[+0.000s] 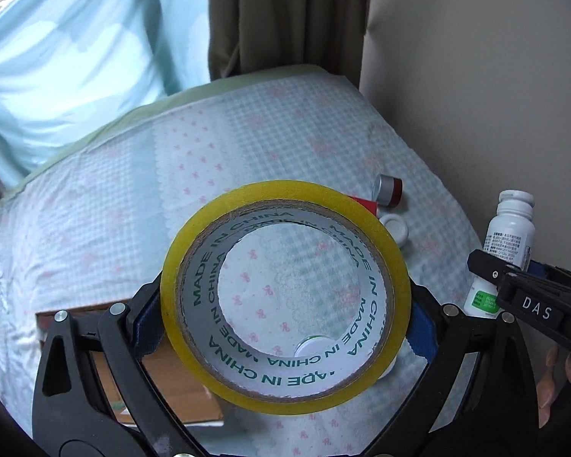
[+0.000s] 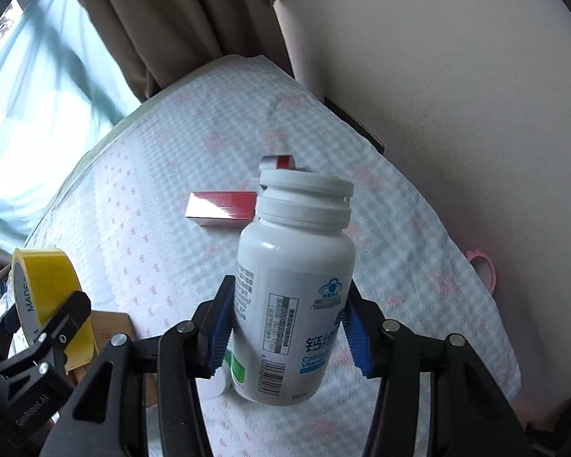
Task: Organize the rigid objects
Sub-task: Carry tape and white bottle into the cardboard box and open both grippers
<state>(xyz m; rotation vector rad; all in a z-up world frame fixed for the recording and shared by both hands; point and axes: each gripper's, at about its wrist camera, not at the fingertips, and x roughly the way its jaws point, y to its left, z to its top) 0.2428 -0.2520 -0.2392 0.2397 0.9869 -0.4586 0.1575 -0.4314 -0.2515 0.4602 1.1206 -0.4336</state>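
while left gripper (image 1: 285,316) clamps yellow tape roll (image 1: 285,297) by its rim above bedspread (image 1: 247,152), i note narrow curved contact; roll could pivot or slip onto cardboard box (image 1: 163,381).

right view: right gripper (image 2: 289,327) closed on white bottle (image 2: 293,297), held low on body, top-heavy; could tilt, hit red box (image 2: 220,209).

behind the tape roll (image 1: 285,297), mostly hidden: red box (image 1: 363,202), cardboard box (image 1: 163,377), a white cap (image 1: 312,344) seen only through its hole; contents unseen.
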